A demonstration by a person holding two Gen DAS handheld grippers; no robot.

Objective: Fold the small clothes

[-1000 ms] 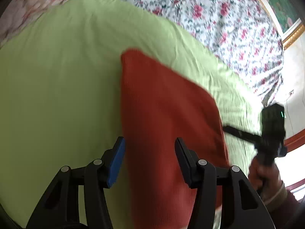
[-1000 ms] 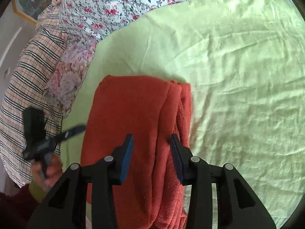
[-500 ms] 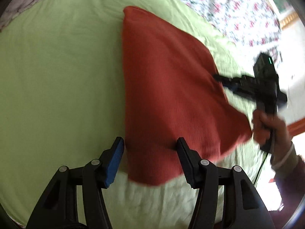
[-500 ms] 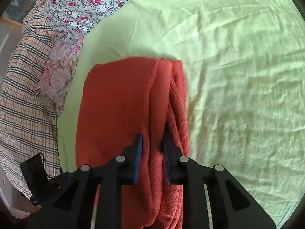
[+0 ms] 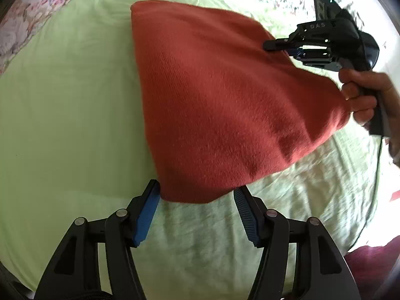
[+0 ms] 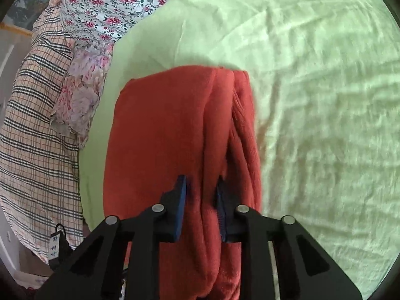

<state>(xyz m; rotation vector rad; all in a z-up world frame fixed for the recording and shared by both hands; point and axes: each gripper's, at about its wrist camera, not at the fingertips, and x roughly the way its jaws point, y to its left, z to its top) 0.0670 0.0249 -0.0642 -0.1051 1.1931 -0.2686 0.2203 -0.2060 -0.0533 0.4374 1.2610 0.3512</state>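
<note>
Folded rust-red knitted garment (image 6: 175, 137) lying on a pale green bed sheet (image 6: 312, 87). Right gripper (image 6: 201, 195): its jaws have just been closing, and the blue-padded fingers (image 6: 181, 200) now pinch a raised fold of the garment. Left gripper (image 5: 196, 200): jaws have just been opening, fingers spread at the garment's near corner, nothing gripped. Floral bedding (image 6: 105, 7) borders the sheet.
</note>
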